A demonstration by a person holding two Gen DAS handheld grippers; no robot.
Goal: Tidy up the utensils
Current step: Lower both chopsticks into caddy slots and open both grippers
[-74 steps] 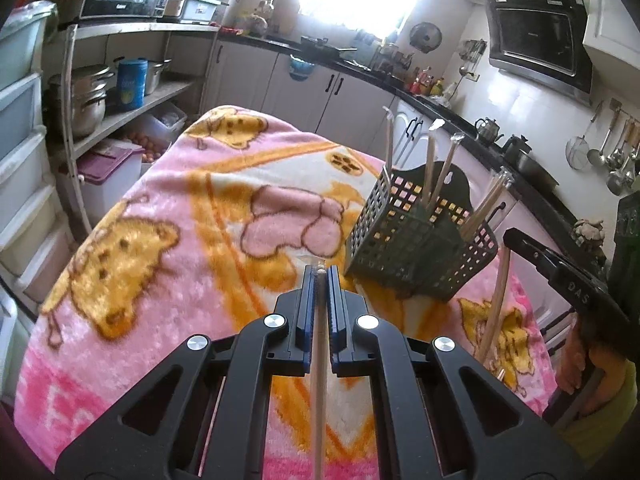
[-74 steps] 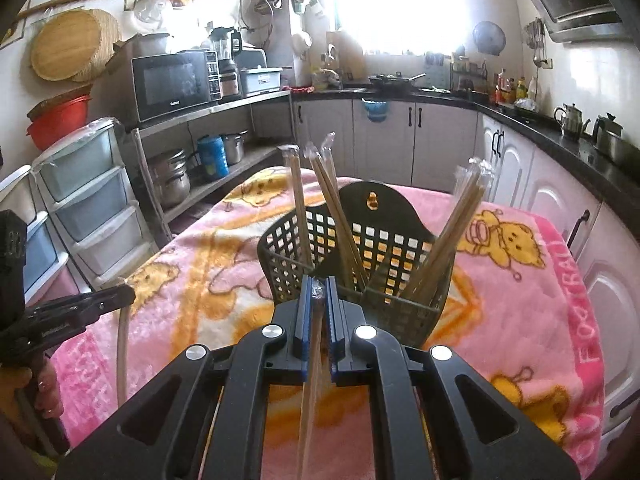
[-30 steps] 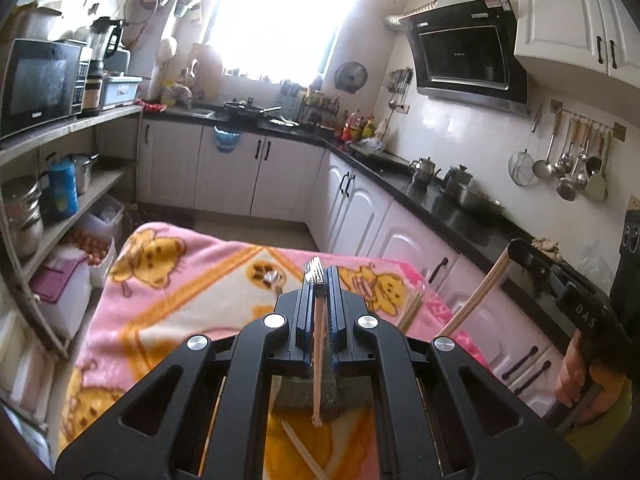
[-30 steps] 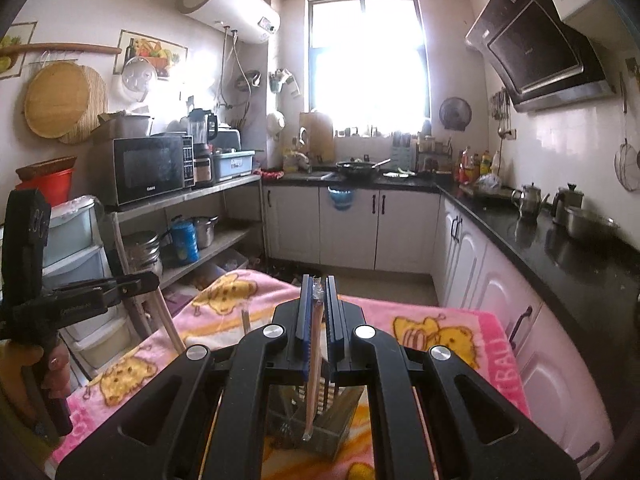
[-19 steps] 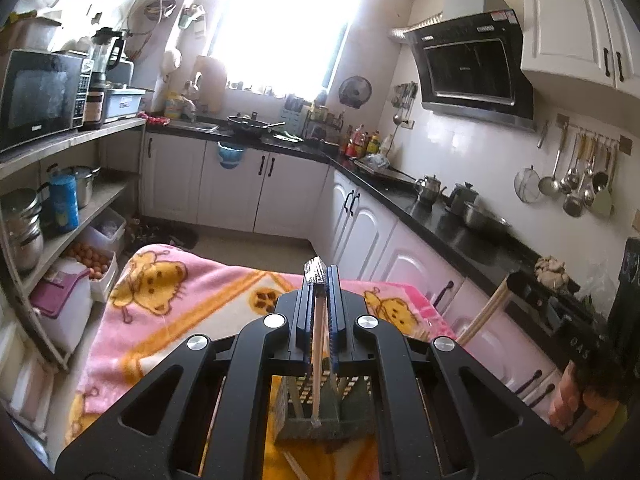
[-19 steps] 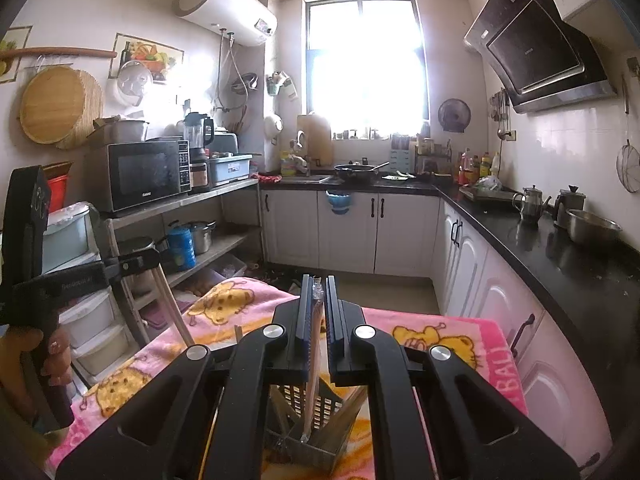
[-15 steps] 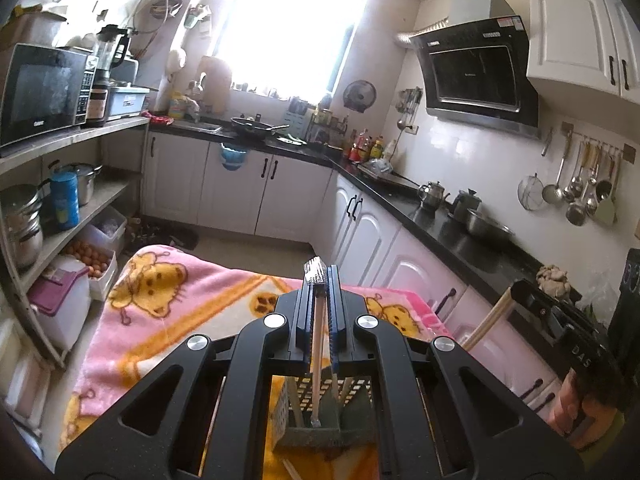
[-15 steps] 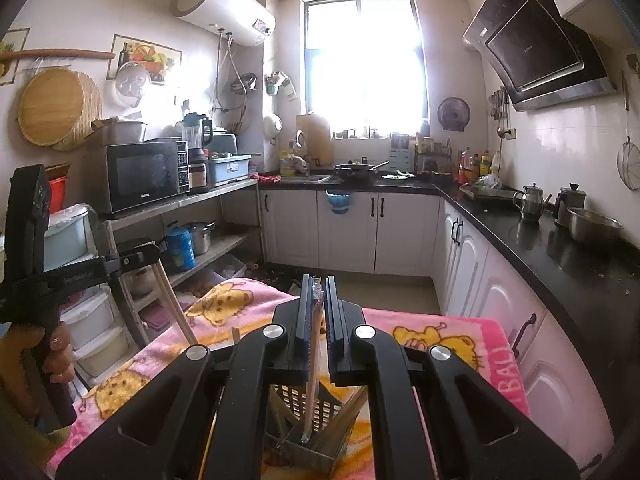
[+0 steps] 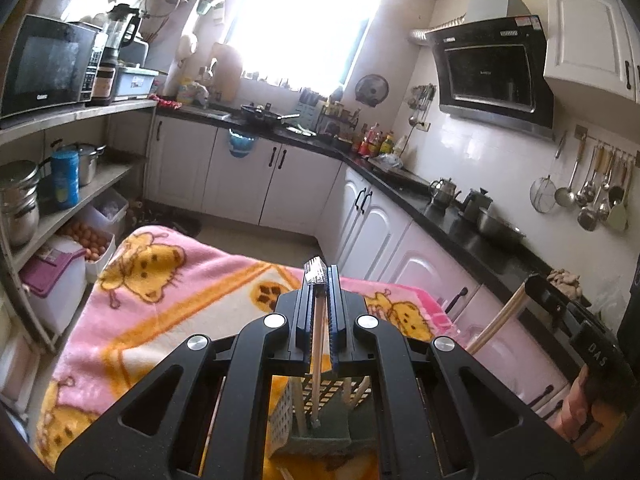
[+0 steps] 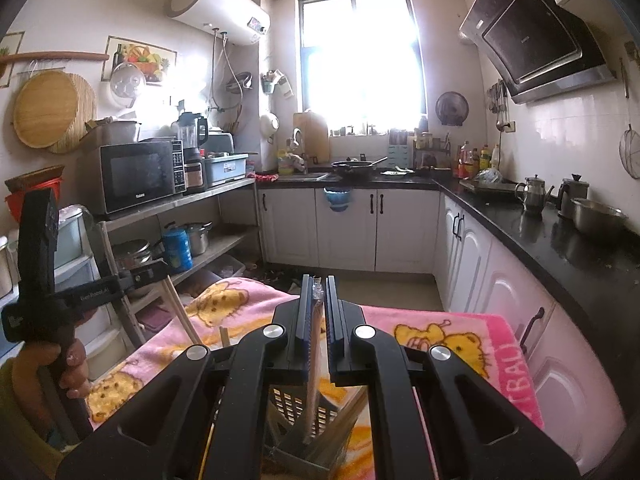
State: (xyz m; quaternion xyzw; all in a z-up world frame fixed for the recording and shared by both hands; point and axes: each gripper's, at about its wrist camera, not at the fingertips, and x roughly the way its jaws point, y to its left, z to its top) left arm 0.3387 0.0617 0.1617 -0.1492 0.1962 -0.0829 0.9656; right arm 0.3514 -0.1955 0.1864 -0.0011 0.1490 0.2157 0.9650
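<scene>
My left gripper [image 9: 320, 280] is shut on a plastic-wrapped pair of chopsticks [image 9: 318, 344], held upright with its lower end over the dark mesh utensil basket [image 9: 320, 436] below. My right gripper [image 10: 317, 286] is shut on another wrapped pair of chopsticks [image 10: 313, 376], its lower end over the same basket [image 10: 304, 440], which holds several wrapped chopsticks. Each gripper shows in the other's view: the right one [image 9: 536, 286] at right with its chopsticks [image 9: 496, 326], the left one [image 10: 160, 270] at left with its chopsticks [image 10: 182, 312].
The basket stands on a table covered by a pink and yellow cartoon blanket [image 9: 168, 292]. Shelves with pots and a microwave [image 10: 140, 174] stand to the left. White cabinets under a black counter [image 10: 540, 232] run along the right and back.
Both grippers have lifted from table level to high above the basket, each still holding its chopsticks. In the last half second they have barely shifted.
</scene>
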